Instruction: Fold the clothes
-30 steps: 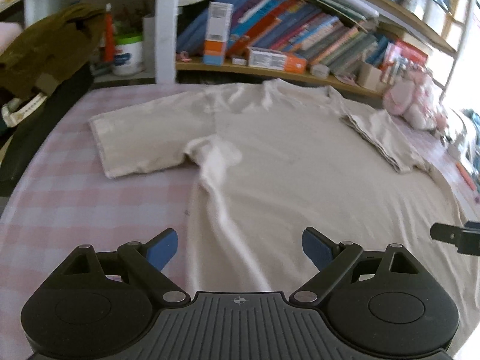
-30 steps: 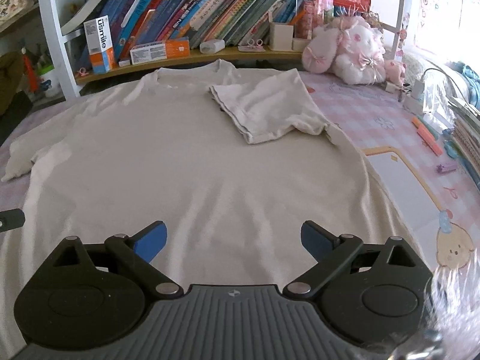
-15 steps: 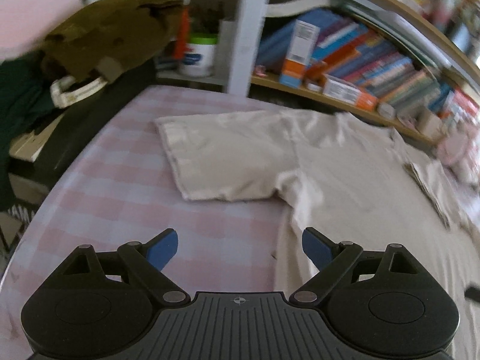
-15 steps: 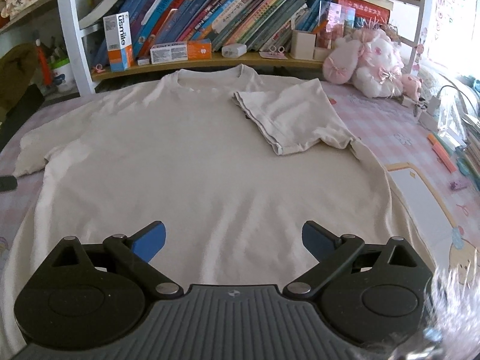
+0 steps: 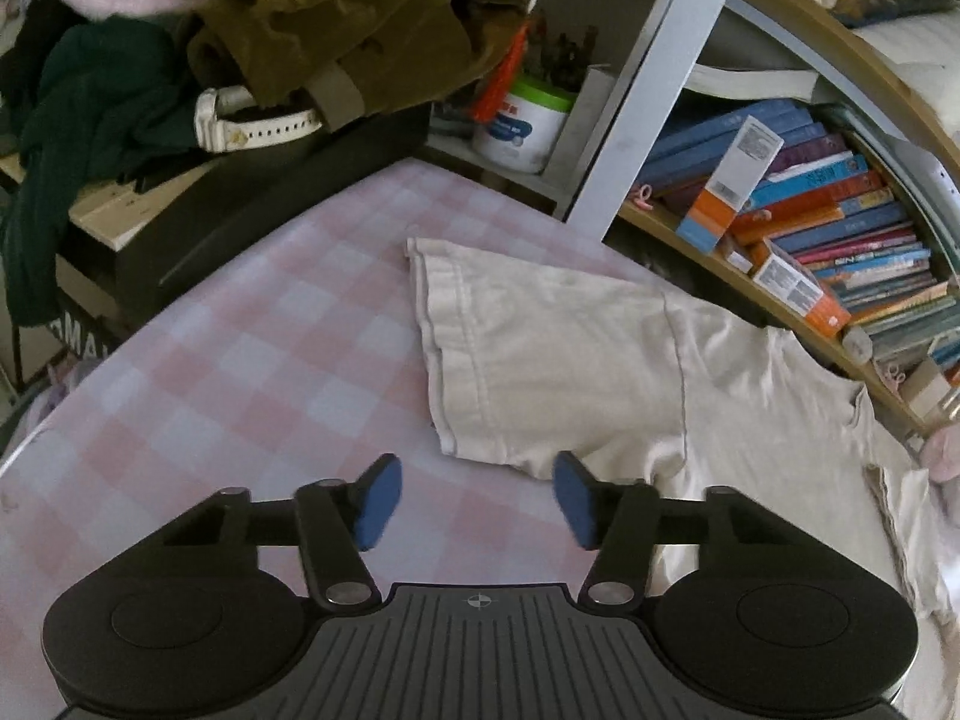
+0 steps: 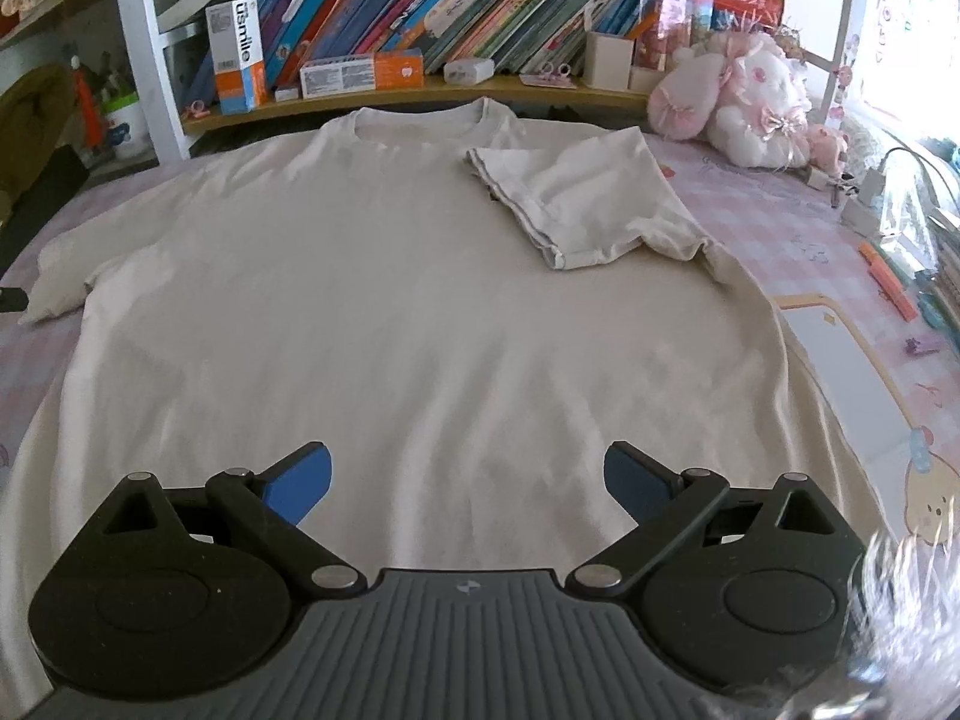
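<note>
The left gripper (image 5: 471, 501) is hovering low over the checked cloth (image 5: 240, 372), its pads spread apart with nothing between them, pointing at the lower corner of the left sleeve (image 5: 540, 372). The right gripper (image 6: 468, 483) is also spread and empty, waiting above the hem part of the shirt (image 6: 390, 300).

The shirt is lying flat, collar toward the bookshelf (image 6: 420, 18). Its right sleeve (image 6: 588, 204) is already lying folded in over the chest; the left sleeve is lying straight out. So the step in hand seems to be the left sleeve. To do it well, I think the pads should be taking the cuff edge near the corner, lifting only a little, and carrying it across so the fold line is matching the other side, without dragging the body.

As for containers, a white tub (image 5: 525, 126) on the shelf is holding pens or brushes; I cannot tell which.
</note>
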`<state>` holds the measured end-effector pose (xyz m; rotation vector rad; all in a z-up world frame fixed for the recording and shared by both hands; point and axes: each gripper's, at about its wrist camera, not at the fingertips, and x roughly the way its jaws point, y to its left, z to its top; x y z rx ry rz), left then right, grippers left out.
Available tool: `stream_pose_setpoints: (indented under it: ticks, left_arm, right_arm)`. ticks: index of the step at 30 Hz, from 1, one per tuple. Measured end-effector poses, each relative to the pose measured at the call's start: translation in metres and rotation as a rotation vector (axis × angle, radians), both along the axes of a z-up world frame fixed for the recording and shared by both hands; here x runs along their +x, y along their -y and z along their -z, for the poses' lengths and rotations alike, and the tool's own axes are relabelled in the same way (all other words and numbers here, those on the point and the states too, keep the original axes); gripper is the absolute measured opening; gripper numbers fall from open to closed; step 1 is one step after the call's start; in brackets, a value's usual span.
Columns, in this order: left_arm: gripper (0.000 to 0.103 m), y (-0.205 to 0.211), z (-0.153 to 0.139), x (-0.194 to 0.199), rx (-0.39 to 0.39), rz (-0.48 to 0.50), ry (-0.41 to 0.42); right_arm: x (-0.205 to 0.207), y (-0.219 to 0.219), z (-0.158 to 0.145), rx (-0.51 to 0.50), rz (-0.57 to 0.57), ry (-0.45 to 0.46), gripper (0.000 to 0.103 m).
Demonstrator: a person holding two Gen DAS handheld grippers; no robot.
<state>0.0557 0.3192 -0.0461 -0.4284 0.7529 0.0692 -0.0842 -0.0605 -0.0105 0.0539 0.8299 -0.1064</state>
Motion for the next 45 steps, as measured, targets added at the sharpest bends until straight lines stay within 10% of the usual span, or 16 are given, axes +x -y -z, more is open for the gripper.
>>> stream_pose_setpoints:
  ticks: [14,20,32,39,45]
  left_arm:
    - [0.035,-0.022,0.018,0.063,-0.038,-0.089,0.018]
    - [0.006,-0.012,0.02,0.068,0.034,-0.13,0.018]
    - [0.0,-0.011,0.015,0.076,0.026,-0.149,-0.012]
    - [0.0,0.002,-0.019,0.075,-0.034,-0.178,0.07]
    - [0.0,0.088,-0.067,0.076,0.094,0.006,0.193]
  right_arm:
    - [0.001,0.005,0.0,-0.018,0.015,-0.019,0.098]
    - [0.001,0.01,0.002,-0.022,0.036,-0.025,0.098]
    - [0.01,0.033,0.008,-0.014,0.0,-0.031,0.098]
    - [0.017,0.058,0.013,0.01,-0.058,-0.014,0.098]
    - [0.026,0.084,0.02,0.065,-0.087,-0.021,0.098]
